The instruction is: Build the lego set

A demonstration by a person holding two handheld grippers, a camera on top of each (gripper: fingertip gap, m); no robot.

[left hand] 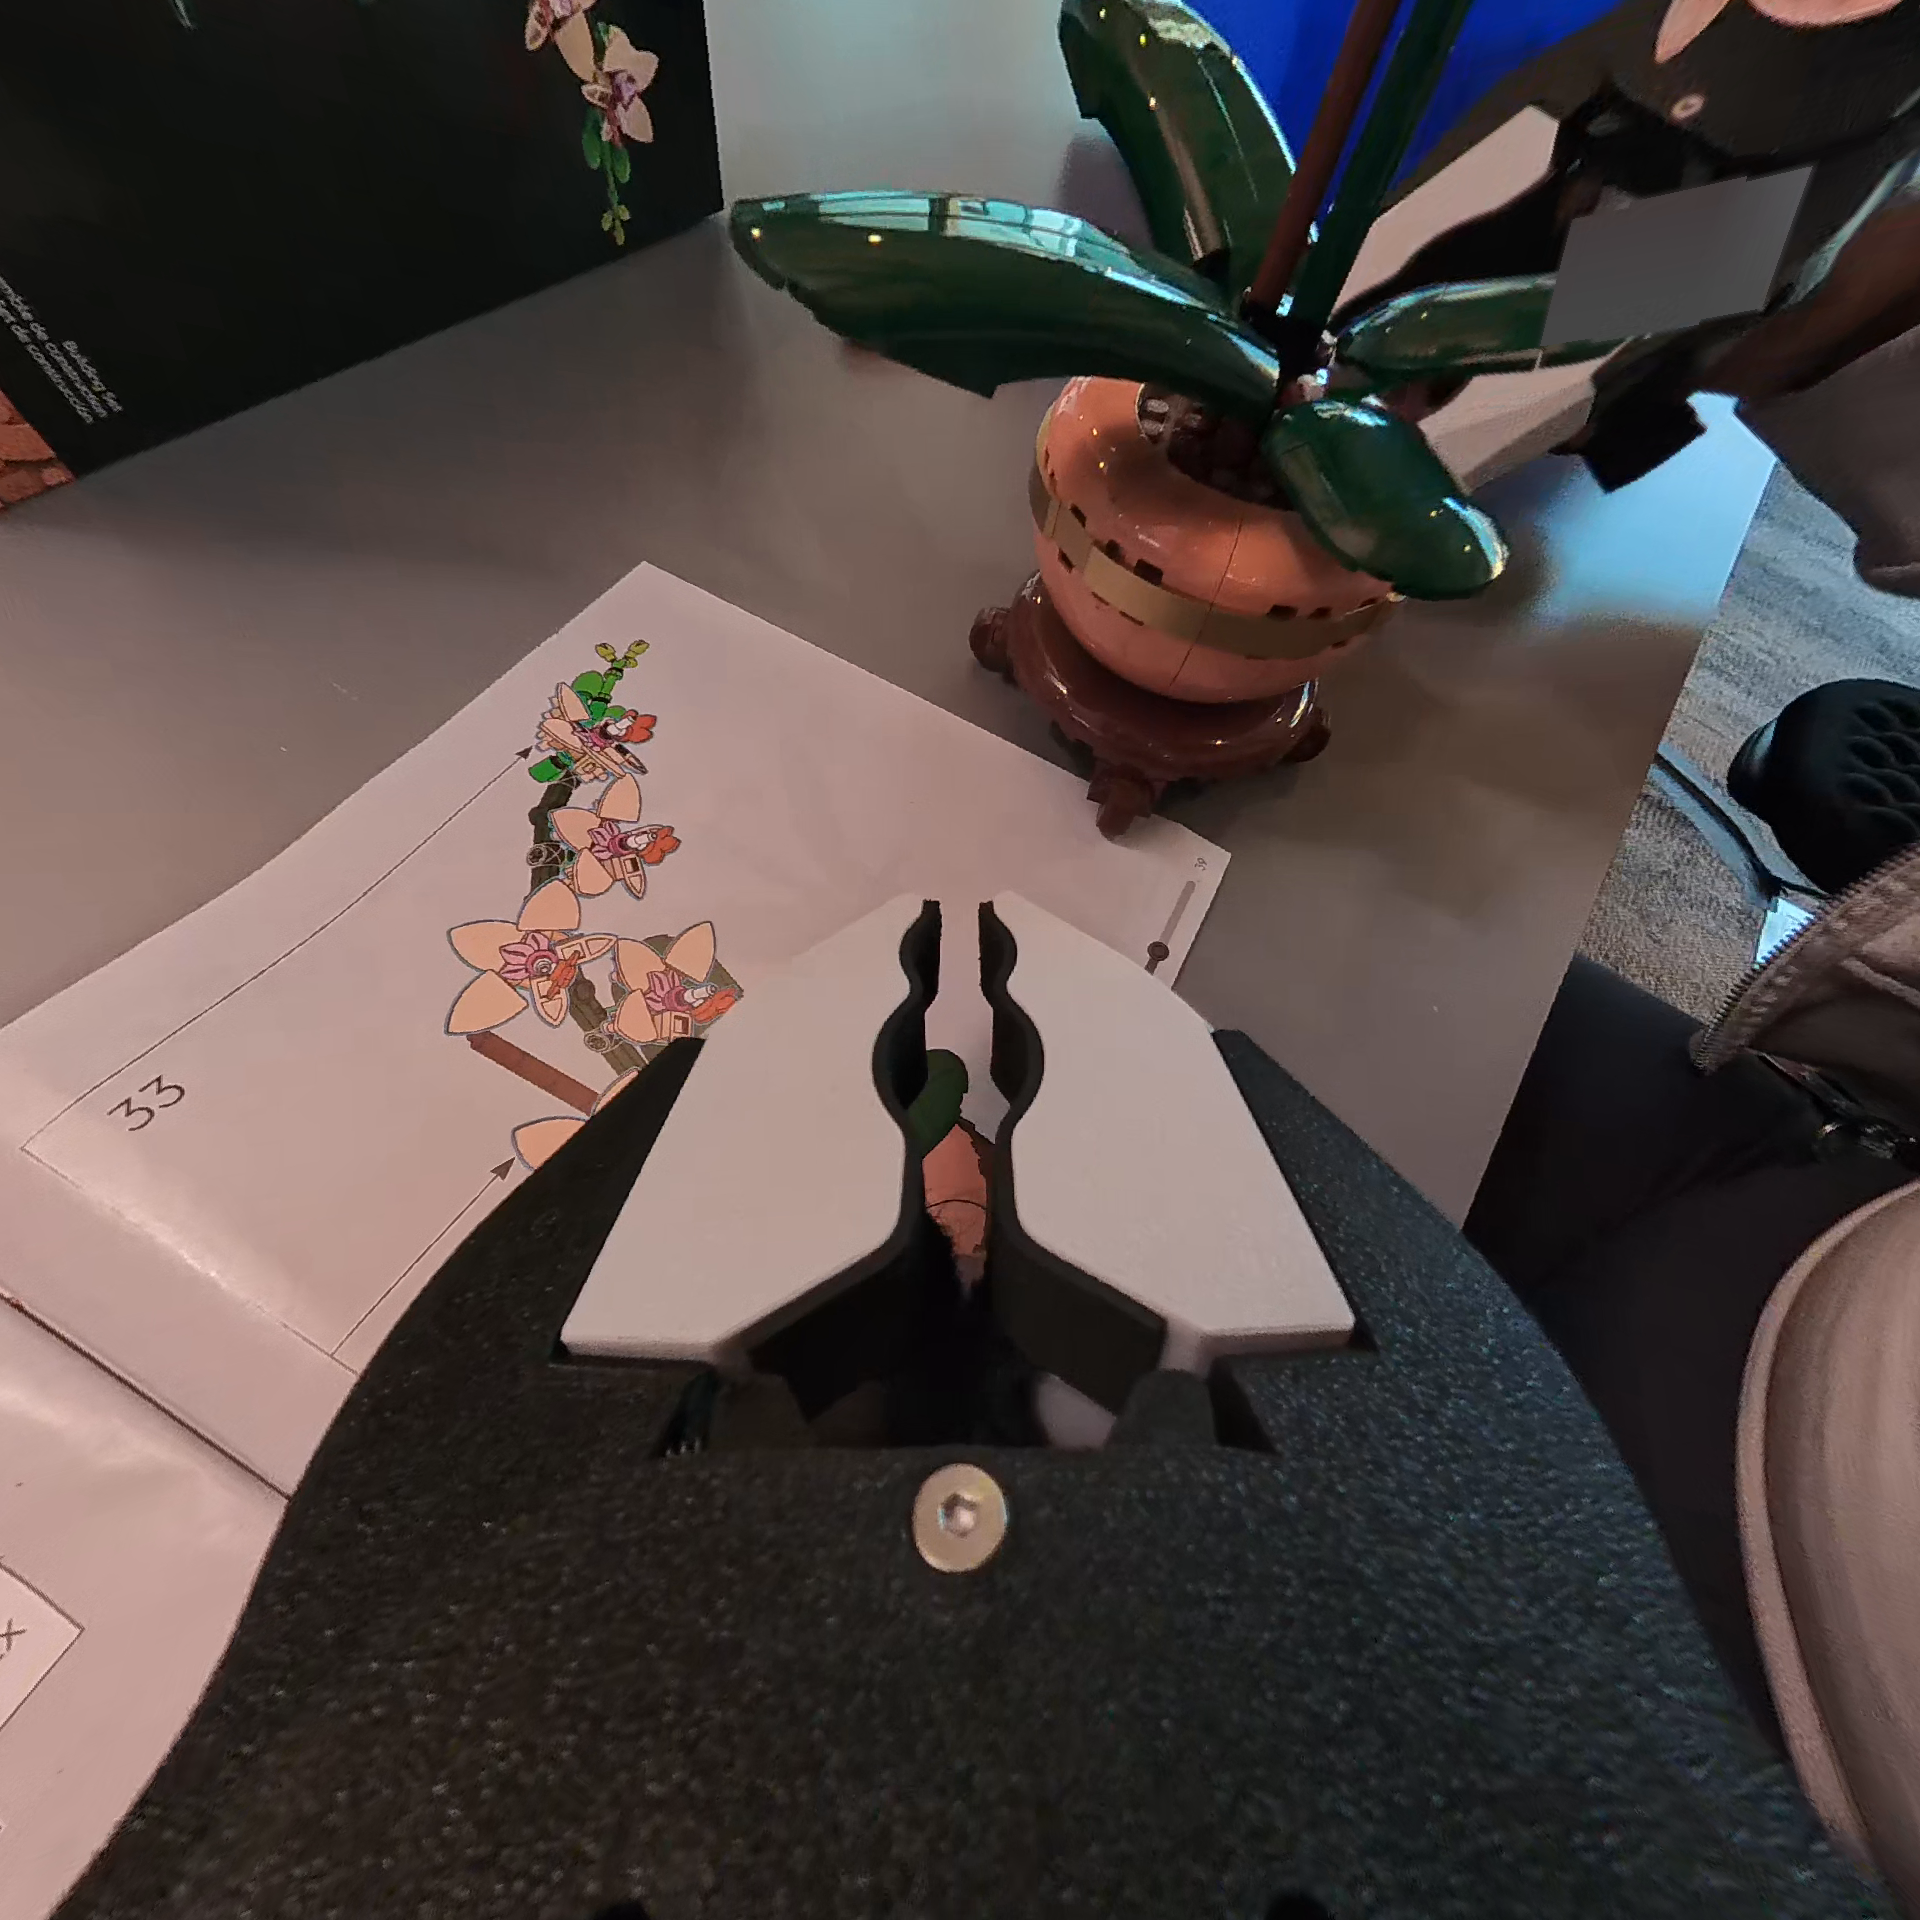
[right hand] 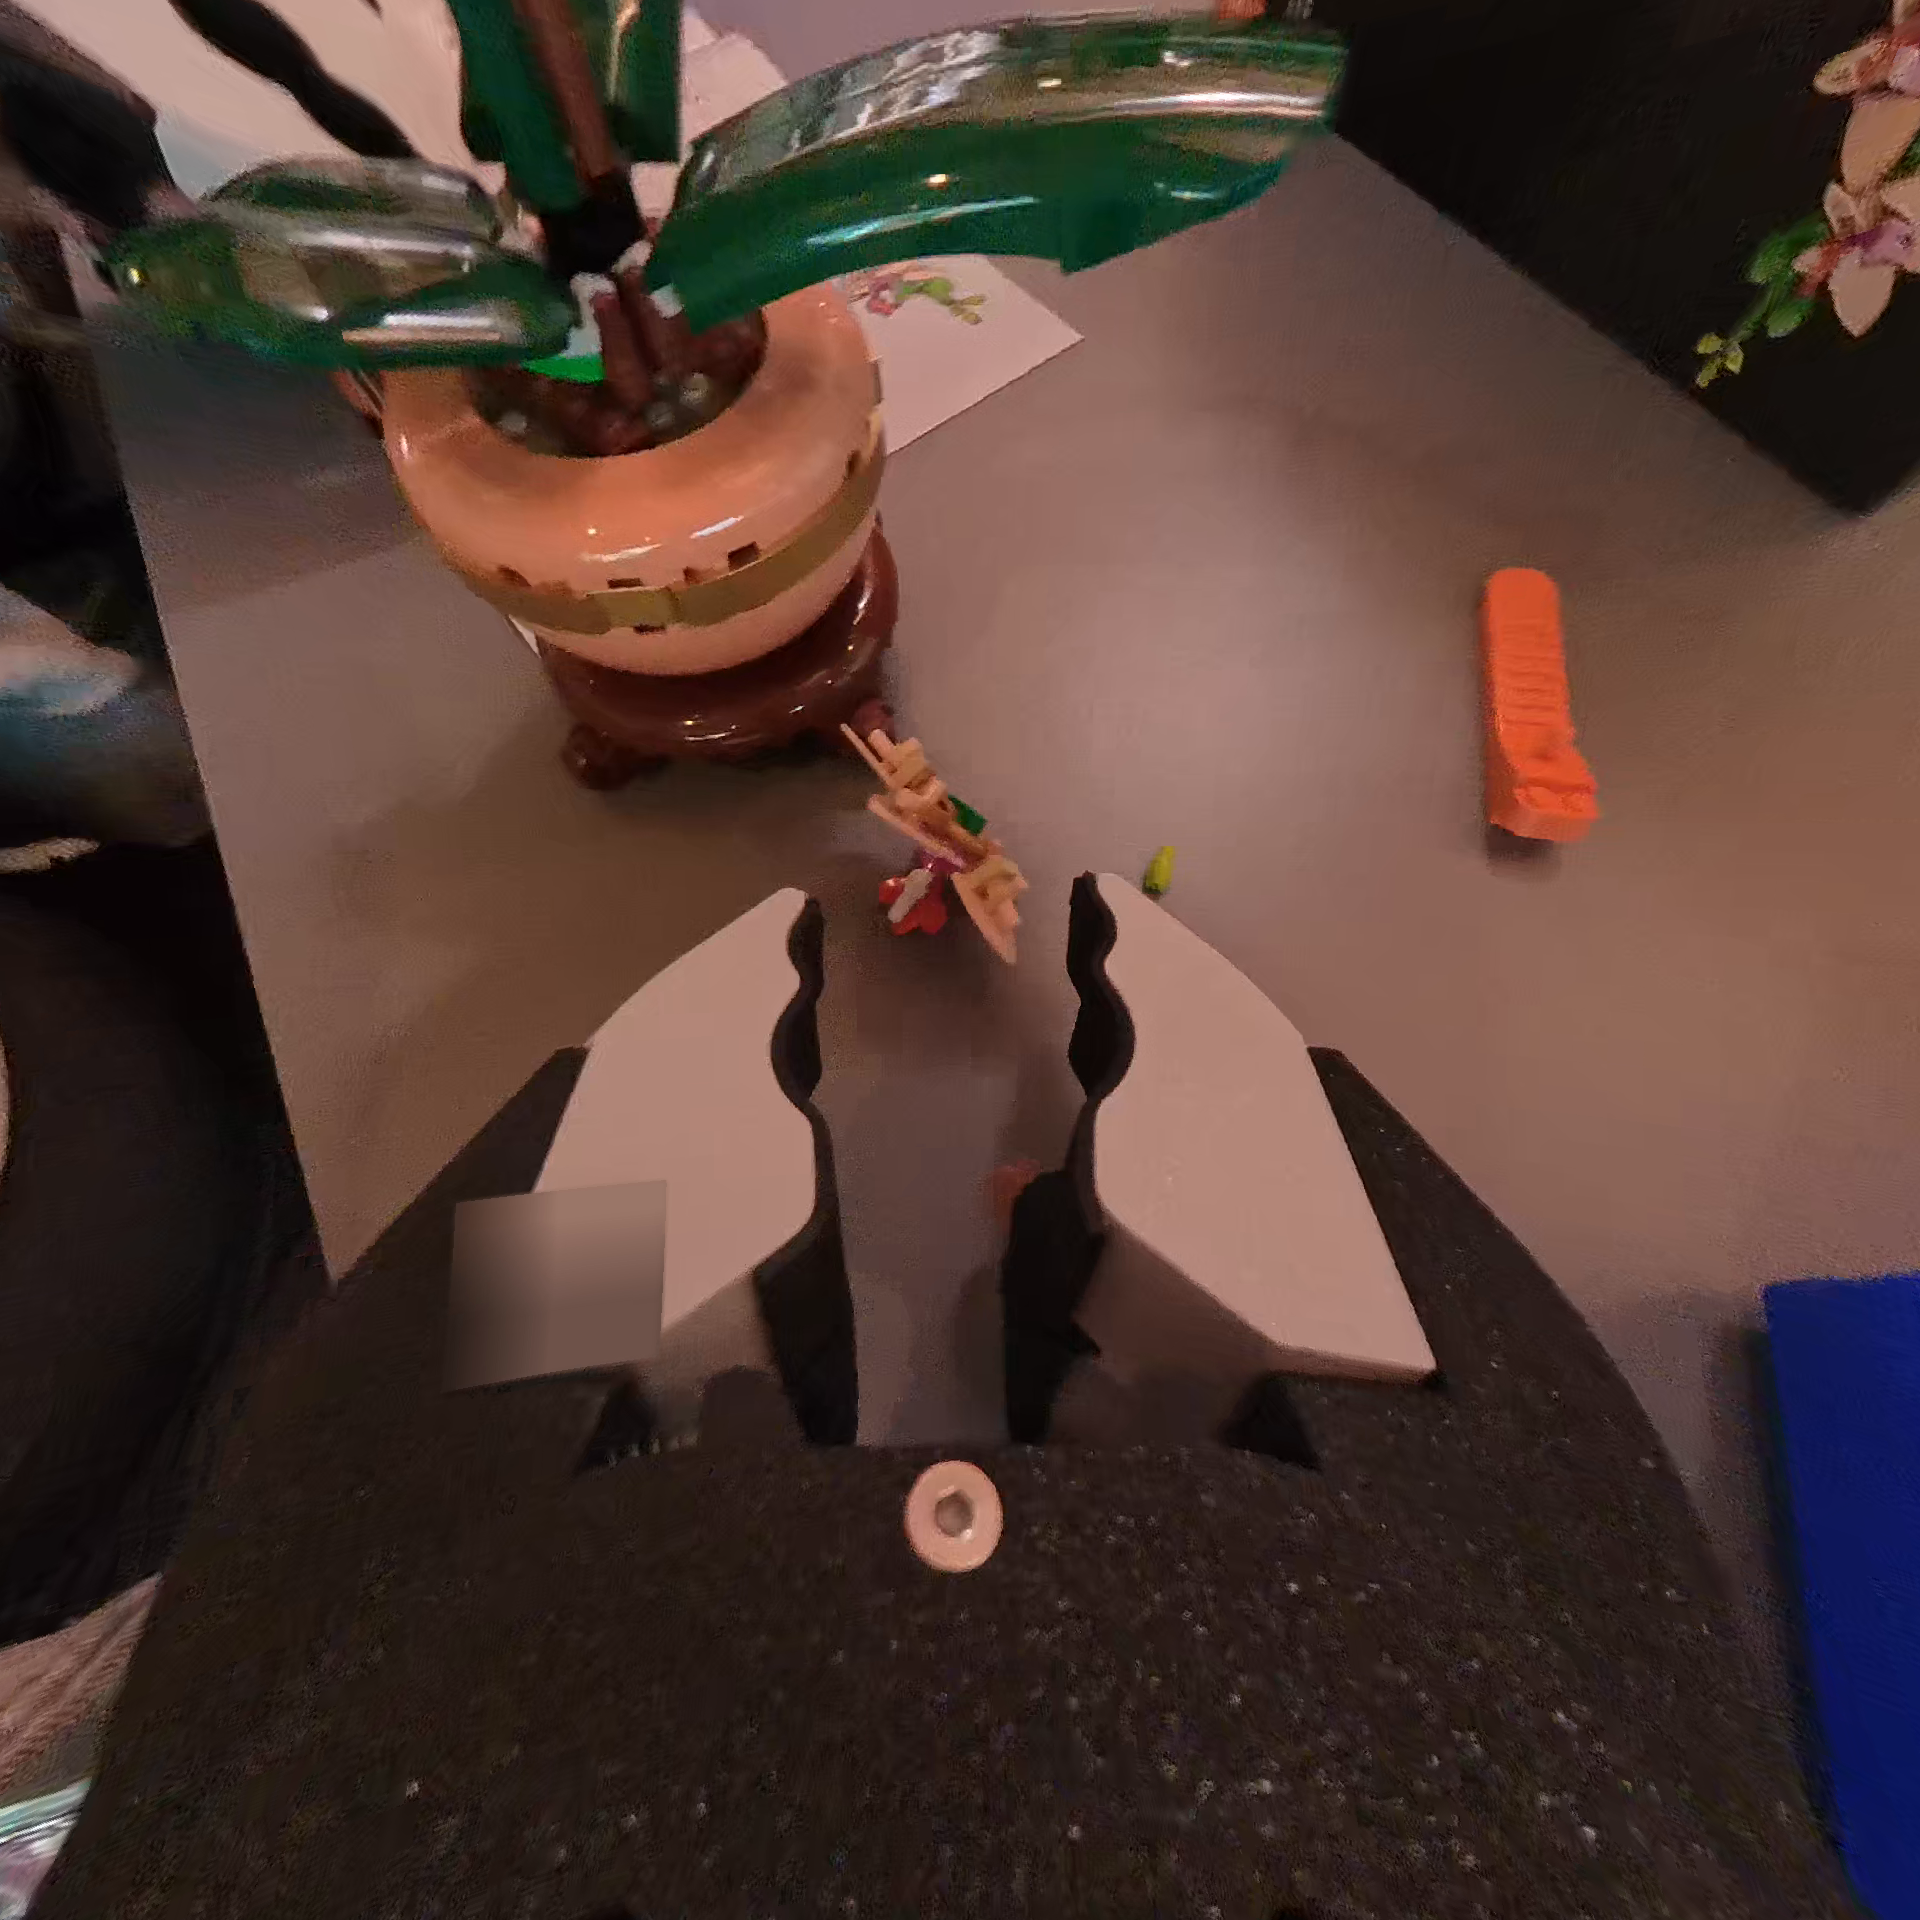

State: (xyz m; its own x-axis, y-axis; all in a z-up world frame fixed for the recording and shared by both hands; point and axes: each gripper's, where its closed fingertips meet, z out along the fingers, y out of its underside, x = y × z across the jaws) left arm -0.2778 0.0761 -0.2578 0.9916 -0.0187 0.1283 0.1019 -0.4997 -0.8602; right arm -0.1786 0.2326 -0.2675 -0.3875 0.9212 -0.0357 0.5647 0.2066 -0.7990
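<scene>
The lego orchid's pink pot (left hand: 1174, 582) stands on a brown base on the grey table, with dark green leaves (left hand: 987, 281) and stems rising out of frame. It also shows in the right wrist view (right hand: 644, 520). My left gripper (left hand: 961, 914) is shut and empty, hovering over the open instruction booklet (left hand: 364, 987). My right gripper (right hand: 940, 904) is open and empty, low over the table. A small flower assembly (right hand: 940, 862) of tan, red and pink pieces lies just ahead of its fingertips, touching the pot's base. A tiny lime piece (right hand: 1158, 868) lies to the right.
An orange brick separator (right hand: 1532, 707) lies on the table to the right. The black set box (left hand: 312, 208) stands at the back, also in the right wrist view (right hand: 1662, 260). A blue object (right hand: 1849, 1558) is at the lower right. The table edge (left hand: 1621, 831) and a person's legs are on the right. Tip to tip, the grippers are about 20 centimetres apart. The orange brick separator (right hand: 1532, 707) is about 12 centimetres from my right fingertips.
</scene>
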